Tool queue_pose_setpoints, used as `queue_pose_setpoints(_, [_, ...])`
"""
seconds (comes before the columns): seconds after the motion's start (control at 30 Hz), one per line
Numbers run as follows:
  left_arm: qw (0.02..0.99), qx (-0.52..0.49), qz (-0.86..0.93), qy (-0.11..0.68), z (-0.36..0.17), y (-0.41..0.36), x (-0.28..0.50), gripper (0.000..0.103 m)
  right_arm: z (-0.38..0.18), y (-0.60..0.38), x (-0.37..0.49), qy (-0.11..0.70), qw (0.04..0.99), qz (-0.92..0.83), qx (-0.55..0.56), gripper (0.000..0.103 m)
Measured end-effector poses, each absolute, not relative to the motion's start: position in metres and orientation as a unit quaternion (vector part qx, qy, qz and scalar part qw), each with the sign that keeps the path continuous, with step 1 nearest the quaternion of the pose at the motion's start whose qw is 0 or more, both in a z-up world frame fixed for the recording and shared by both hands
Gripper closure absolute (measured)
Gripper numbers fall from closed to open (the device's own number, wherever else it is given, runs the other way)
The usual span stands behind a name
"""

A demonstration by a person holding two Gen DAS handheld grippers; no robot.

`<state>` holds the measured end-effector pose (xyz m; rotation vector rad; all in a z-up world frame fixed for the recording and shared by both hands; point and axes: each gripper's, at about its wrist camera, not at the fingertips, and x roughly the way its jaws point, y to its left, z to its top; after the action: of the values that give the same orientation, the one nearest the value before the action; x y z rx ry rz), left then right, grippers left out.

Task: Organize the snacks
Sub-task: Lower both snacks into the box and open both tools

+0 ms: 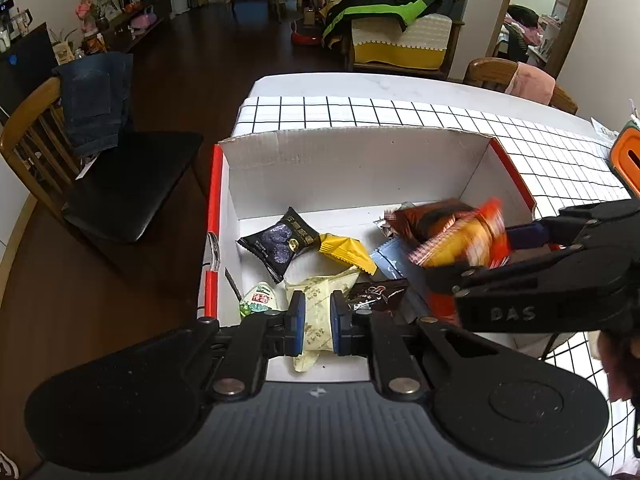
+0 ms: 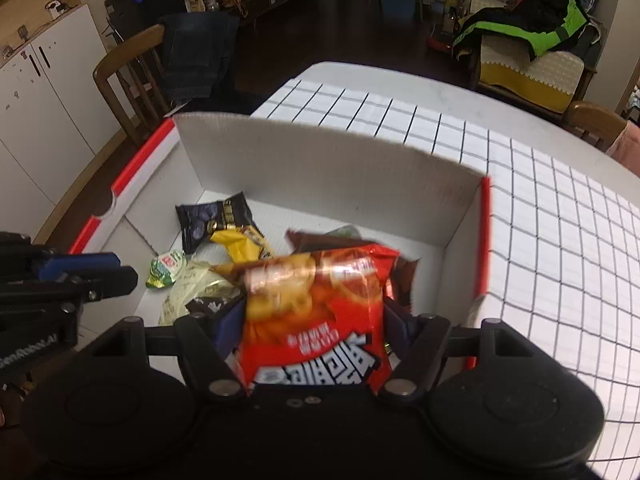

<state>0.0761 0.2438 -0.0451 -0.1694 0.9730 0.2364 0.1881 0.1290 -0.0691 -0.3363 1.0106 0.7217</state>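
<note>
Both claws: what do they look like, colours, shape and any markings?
The left claw is black, with linkage arms on silver pivot pins, blue pads on its fingers and a ribbed grey body. The right claw is built alike, with raised letters reading roughly "DAS" on its side. No cables or sleeves show.

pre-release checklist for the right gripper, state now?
1. Red snack bag held by right gripper: ok.
2. Bag over the cardboard box, inside its walls: ok.
3. Drop zone free: not ok; brown packet and dark chocolate packet lie below.
4. Left gripper clear of the drop path: ok, it sits over the pale packet on the other side.
5. Left jaws empty: cannot tell; pale packet shows between them.
6. Bag height above the pile: cannot tell, motion blur.
</note>
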Motion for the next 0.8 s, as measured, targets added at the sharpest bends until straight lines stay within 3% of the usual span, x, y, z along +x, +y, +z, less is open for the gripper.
queue_pose_setpoints(0.4, [0.872, -0.081, 0.096, 0.473, -0.051, 0.237, 0.075, 0.088, -0.069, 0.115, 0.182, 0.485, 0.799, 0.334, -0.125, 0.032])
queue_pose_setpoints(0.53, [0.875, -0.084, 0.092, 0.467, -0.046, 0.235, 0.073, 0.077, -0.059, 0.104, 0.178, 0.477, 0.806, 0.335, -0.104, 0.025])
queue_pose_setpoints(0.7, [0.883, -0.076, 0.096, 0.454, -0.034, 0.23, 0.07, 0.071, -0.043, 0.088, 0.172, 0.467, 0.811, 0.344, -0.078, 0.023])
queue_pose_setpoints(0.8, [0.889, -0.072, 0.095, 0.441, -0.026, 0.226, 0.065, 0.053, -0.032, 0.08, 0.166, 0.454, 0.817, 0.349, -0.068, 0.02])
